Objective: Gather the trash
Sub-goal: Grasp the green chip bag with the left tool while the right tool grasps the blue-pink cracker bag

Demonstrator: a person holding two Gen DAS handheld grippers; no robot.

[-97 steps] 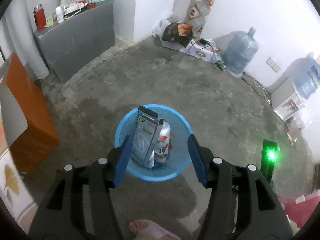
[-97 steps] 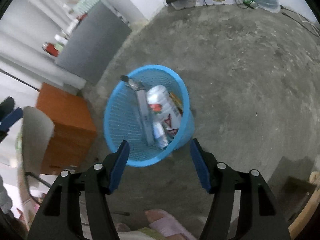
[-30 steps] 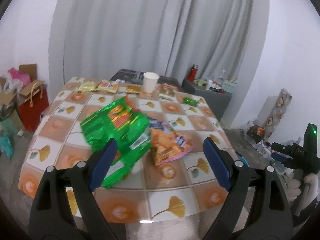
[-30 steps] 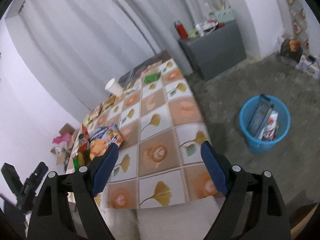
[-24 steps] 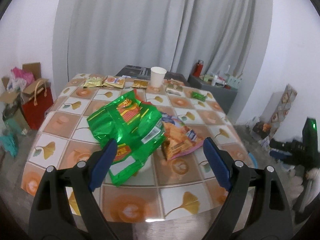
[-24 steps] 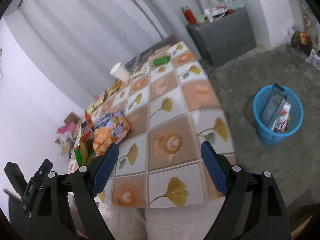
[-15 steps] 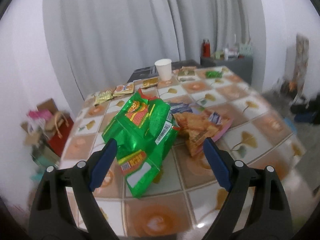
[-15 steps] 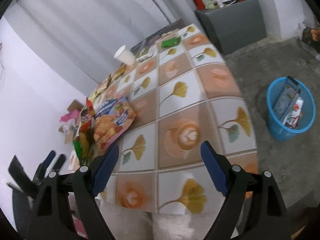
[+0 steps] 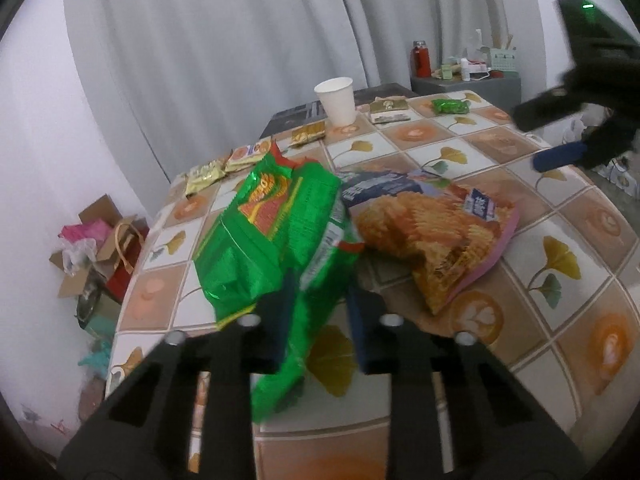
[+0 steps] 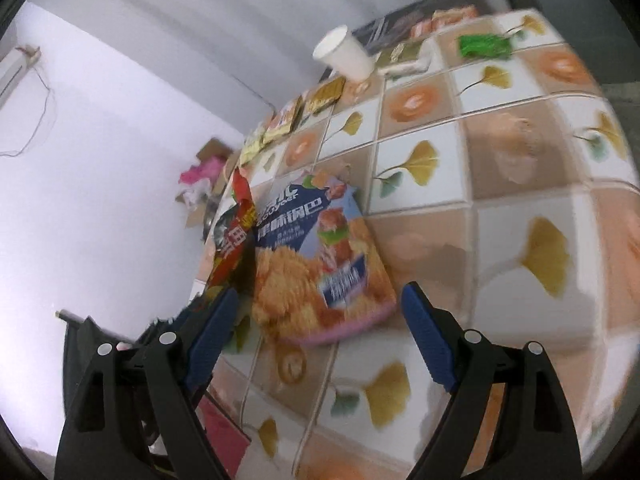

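Our left gripper [image 9: 318,316], jaws just closing, pinches the green bag [image 9: 276,232] at frame center; right gripper [image 10: 316,328] gapes over the orange bag [image 10: 316,276]. Thin foil might slip out.

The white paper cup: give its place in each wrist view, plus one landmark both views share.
Left wrist view: the white paper cup stands upright at the table's far edge, top centre of the picture.
Right wrist view: the cup is upper centre and appears tilted.
Shared landmark: the small green wrapper, right of the cup in both.
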